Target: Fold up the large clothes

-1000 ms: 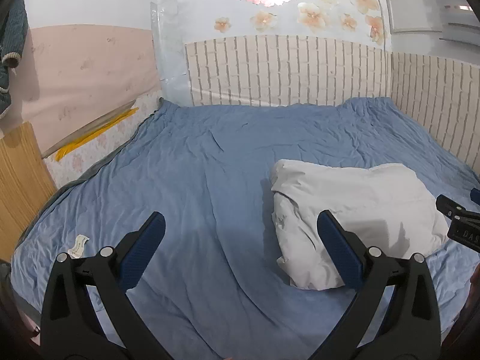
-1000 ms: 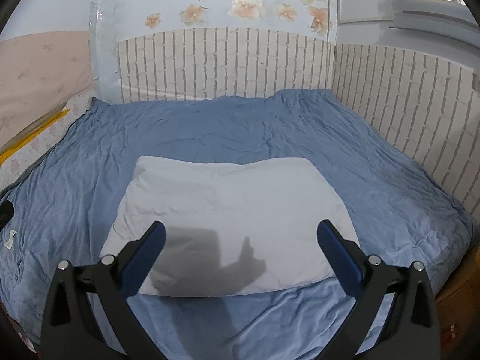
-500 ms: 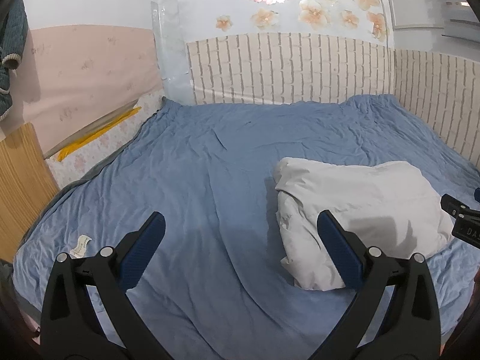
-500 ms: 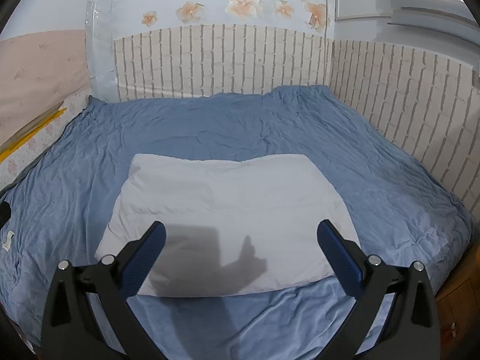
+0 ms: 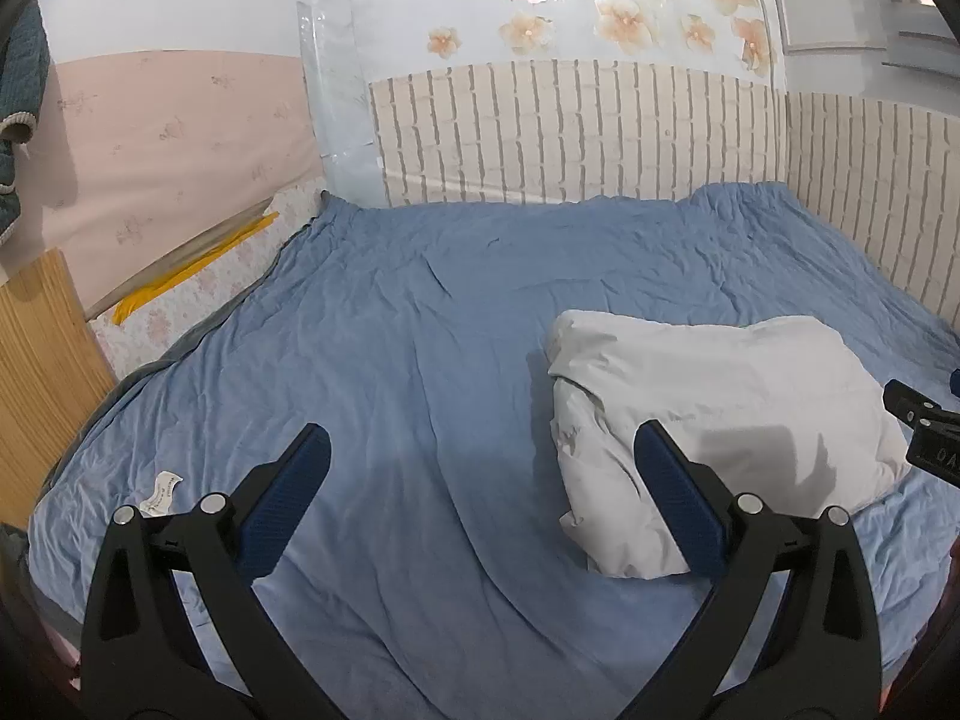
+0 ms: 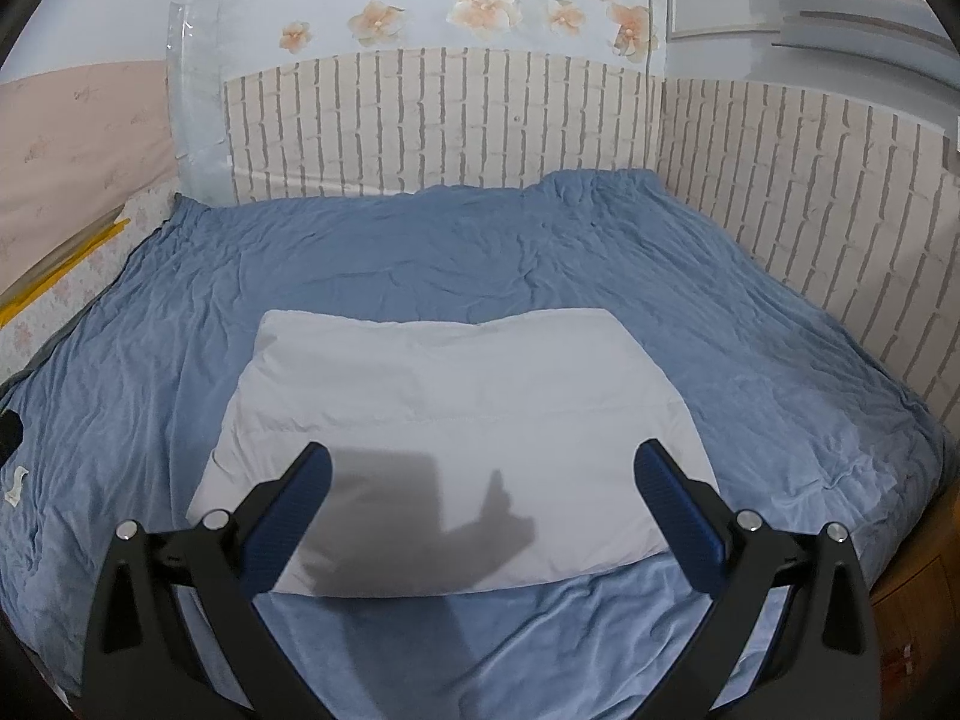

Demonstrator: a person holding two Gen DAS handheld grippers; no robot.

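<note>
Since the folded white garment (image 6: 456, 432) lies on the blue bed (image 6: 420, 258) straight ahead of the right gripper (image 6: 480, 516), long axis running left-right, that hand looks nearer; the left gripper (image 5: 480, 498) sees it off to its right. Both grippers stand wide apart, empty.

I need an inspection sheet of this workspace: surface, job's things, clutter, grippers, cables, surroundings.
Surface: bed under a wrinkled blue sheet.
Job's things: white garment folded into a rectangle, lying flat on the sheet, nearer the right side.
Clutter: small paper tag on the sheet at the left edge.
Grippers: left gripper open, empty, above bare sheet; right gripper open, empty, above the garment's near edge.
Cables: nothing seen.
Surroundings: brick-pattern panels, flower stickers, wooden board.
</note>
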